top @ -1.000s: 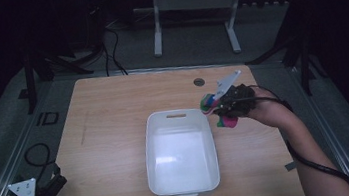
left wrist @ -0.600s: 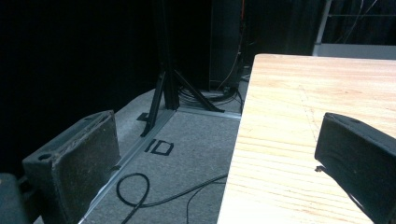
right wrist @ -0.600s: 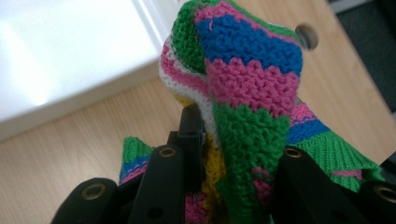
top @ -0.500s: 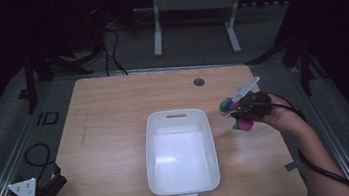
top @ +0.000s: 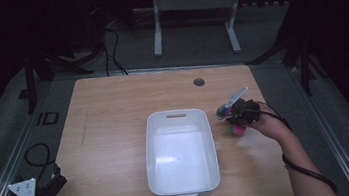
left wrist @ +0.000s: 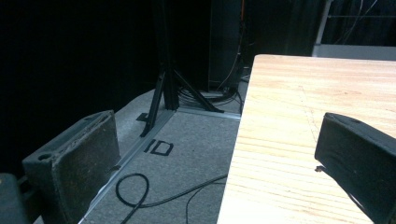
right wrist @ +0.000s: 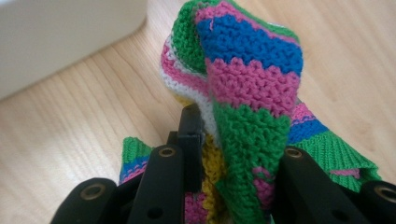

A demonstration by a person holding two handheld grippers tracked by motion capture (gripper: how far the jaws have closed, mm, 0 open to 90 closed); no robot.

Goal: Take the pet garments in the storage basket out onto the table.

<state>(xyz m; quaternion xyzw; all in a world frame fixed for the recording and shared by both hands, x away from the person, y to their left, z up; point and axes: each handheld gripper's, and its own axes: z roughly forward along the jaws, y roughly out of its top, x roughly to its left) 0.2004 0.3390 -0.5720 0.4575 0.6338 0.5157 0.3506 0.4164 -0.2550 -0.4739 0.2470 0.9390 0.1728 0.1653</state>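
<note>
My right gripper [top: 235,114] is shut on a crocheted cloth [top: 233,127] striped in green, pink, blue and yellow. It hovers low over the wooden table [top: 104,116], just right of the white bin [top: 181,152]. In the right gripper view the cloth [right wrist: 247,84] bunches up between the black jaws of the right gripper [right wrist: 233,154], its lower folds hanging against the wood, and the bin's wall [right wrist: 60,32] shows at the upper left. My left gripper [top: 55,185] hangs off the table's near left corner, open and holding nothing. The left gripper [left wrist: 217,158] shows wide-spread jaws.
The bin is empty and sits mid-table. A round cable hole [top: 199,82] lies near the far edge. Beyond the table's left edge [left wrist: 238,140] are carpet, a floor cable [left wrist: 140,186] and a black stand [left wrist: 168,84]. A grey desk frame [top: 191,5] stands behind.
My right hand has come down and toward the near right with the cloth, from beside the bin's far right corner to low over the table. The left gripper has not moved.
</note>
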